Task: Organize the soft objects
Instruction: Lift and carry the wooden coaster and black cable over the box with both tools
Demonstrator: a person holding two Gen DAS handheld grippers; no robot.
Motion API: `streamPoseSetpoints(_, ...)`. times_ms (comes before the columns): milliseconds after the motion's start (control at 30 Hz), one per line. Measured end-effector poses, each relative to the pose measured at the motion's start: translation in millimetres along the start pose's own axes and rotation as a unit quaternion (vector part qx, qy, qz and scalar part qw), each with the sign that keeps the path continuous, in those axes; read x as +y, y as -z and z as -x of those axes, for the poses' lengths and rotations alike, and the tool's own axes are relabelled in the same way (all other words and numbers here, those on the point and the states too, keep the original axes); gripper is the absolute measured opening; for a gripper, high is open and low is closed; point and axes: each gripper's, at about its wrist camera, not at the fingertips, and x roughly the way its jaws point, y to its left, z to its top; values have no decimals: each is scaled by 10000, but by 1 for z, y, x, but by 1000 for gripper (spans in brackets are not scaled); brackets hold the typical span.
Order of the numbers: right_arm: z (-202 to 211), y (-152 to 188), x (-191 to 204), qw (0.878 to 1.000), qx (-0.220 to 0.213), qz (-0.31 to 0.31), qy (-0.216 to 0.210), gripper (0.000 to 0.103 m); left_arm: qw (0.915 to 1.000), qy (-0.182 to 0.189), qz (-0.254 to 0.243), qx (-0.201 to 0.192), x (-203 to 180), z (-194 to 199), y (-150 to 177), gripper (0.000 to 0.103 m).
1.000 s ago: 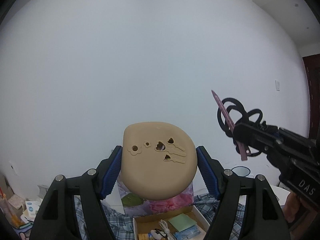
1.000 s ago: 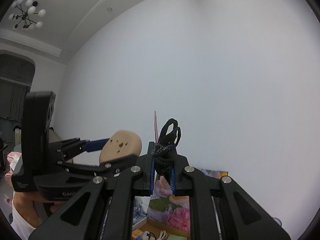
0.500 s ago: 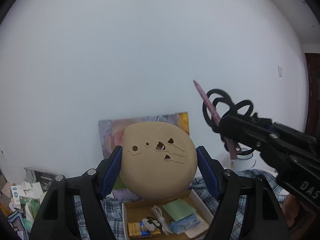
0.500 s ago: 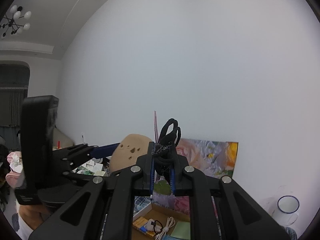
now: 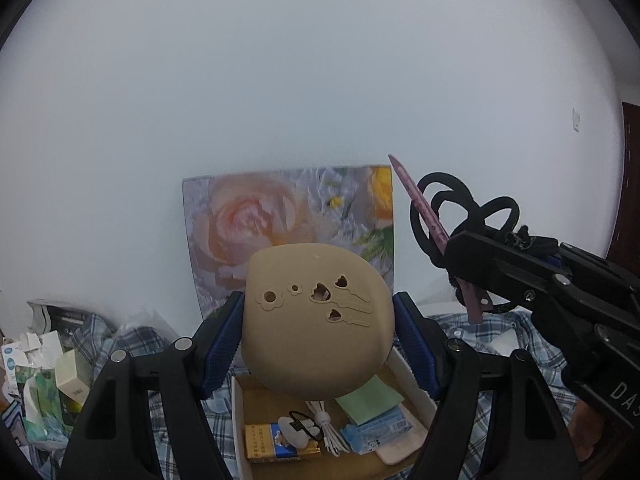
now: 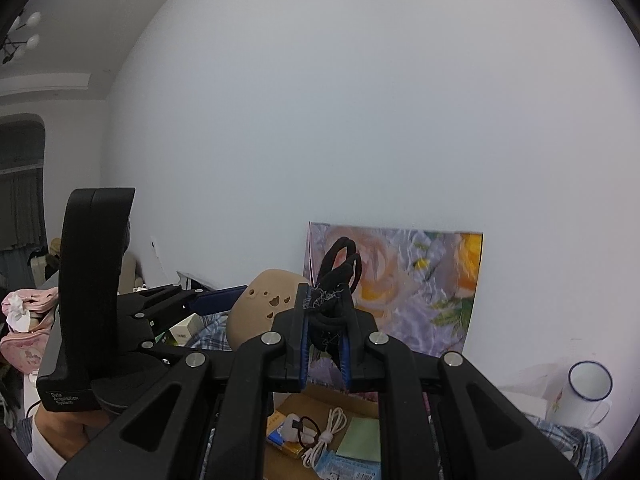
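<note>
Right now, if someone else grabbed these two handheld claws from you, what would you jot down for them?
Left gripper: clamped on the tan foam pad, held in the air above the open box.
Right gripper: shut on a bundle of black hair ties, with a pink card pinched alongside.
Done: both items picked up; box already holds a cable, packets and a green note.
Left: lower both and release them, probably into the box.
</note>
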Motion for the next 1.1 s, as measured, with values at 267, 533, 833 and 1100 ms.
streamPoseSetpoints(267, -14, 13, -13, 9992, 366, -176, -13, 11, 9994, -31, -38, 343, 6, -20, 21, 75)
streamPoseSetpoints(533, -37, 37, -20, 9965, 746, -373, 28, 11, 9972, -63, -17, 744, 10, -48, 36, 75)
streamPoseSetpoints(833, -58, 59, -23, 9926, 1135, -432, 31, 11, 9932, 71, 108, 1158, 15, -76, 56, 75)
streamPoseSetpoints(1100, -86, 88, -38, 9838, 1666, -657, -26, 11, 9867, 190, 241, 1596, 21, -105, 79, 75)
